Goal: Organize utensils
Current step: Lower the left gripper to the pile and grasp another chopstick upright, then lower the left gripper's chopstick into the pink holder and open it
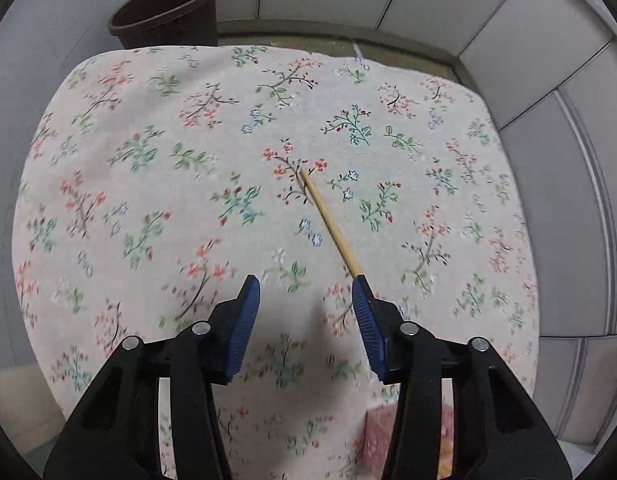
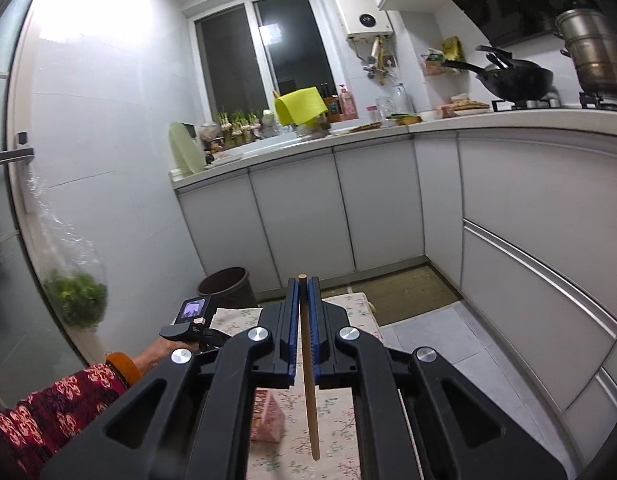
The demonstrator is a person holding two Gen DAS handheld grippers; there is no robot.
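Two chopsticks are showing, one in each view. On the left, the left gripper [image 1: 306, 292] is pointing steeply down over the table [image 1: 156, 184] with its floral cloth, its fingers [image 1: 244, 320] spread and pinching nothing; one chopstick [image 1: 330, 224] is lying loose on the cloth, its near end just at the tip of the right-side finger, not between the two. Further right, the right gripper [image 2: 303, 320] is reaching out roughly level over the table's edge, fingers pressed together on the second chopstick [image 2: 308, 364], whose long end is hanging down below them. By my judgement, gathering the pair is the step in hand, and the next move calls for shifting the left gripper sideways to straddle the loose stick before closing.
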